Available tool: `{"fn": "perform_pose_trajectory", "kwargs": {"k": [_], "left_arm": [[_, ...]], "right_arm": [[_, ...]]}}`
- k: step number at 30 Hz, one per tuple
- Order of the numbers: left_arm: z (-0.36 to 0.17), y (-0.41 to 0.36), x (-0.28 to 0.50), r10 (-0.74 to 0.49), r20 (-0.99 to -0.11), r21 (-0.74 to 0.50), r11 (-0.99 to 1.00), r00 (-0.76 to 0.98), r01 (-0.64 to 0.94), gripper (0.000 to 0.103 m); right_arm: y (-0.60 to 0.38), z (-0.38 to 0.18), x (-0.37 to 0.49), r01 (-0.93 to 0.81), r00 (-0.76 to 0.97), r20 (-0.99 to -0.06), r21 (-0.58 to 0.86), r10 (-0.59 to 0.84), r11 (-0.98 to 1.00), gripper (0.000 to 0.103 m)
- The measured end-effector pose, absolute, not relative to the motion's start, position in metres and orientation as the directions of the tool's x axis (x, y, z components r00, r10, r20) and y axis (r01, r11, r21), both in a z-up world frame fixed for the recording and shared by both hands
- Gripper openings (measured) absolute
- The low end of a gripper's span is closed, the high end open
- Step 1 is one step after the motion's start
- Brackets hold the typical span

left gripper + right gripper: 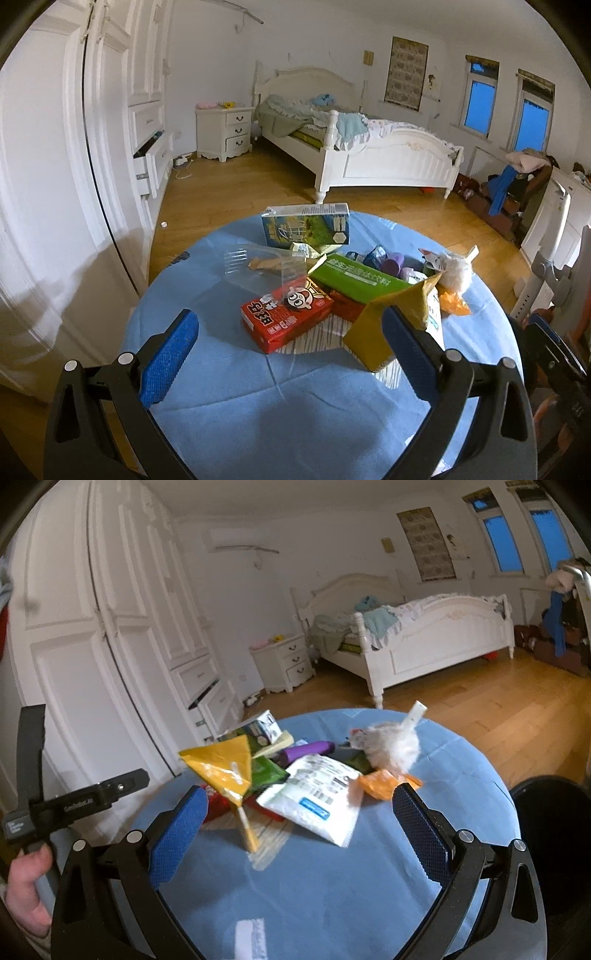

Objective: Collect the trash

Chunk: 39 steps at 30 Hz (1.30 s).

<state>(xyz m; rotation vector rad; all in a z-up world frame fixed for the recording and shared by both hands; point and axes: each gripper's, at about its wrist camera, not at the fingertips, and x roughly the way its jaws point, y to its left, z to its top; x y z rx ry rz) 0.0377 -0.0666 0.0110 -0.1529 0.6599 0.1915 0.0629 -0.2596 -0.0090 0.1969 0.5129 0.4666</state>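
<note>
A pile of trash lies on a round table with a blue cloth (229,398). In the left wrist view it holds a red snack box (286,317), a green box (356,277), a blue-green carton (306,225), a yellow packet (391,325), clear plastic wrap (255,264) and a white fluffy wad (456,273). My left gripper (291,350) is open just short of the red box, its right finger next to the yellow packet. My right gripper (299,821) is open before a white packet (317,799), the yellow packet (225,771), an orange wrapper (384,782) and the fluffy wad (391,746).
A black bin (550,834) stands by the table's right edge. Beyond are a wooden floor (236,195), a white bed (369,155), a nightstand (225,131) and a wardrobe with an open drawer (151,162). The left gripper's body (74,805) shows at the right view's left.
</note>
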Motion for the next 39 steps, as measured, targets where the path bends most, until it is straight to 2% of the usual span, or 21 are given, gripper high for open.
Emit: {"fn": "perform_pose_trajectory", "kwargs": {"k": [11,39], "left_arm": [[0.007,-0.072,0.039,0.147,-0.645,-0.053,0.97,0.75,-0.236,0.098],[0.003,-0.069,0.043,0.114,-0.653,-0.087,0.971,0.749,-0.224,0.098]], "right_arm": [[-0.275,-0.02,0.064,-0.364,0.766,-0.44,0.304,0.468,0.88,0.099],[-0.268,-0.029,0.072,-0.371,0.747,-0.486,0.262,0.454,0.891,0.099]]}}
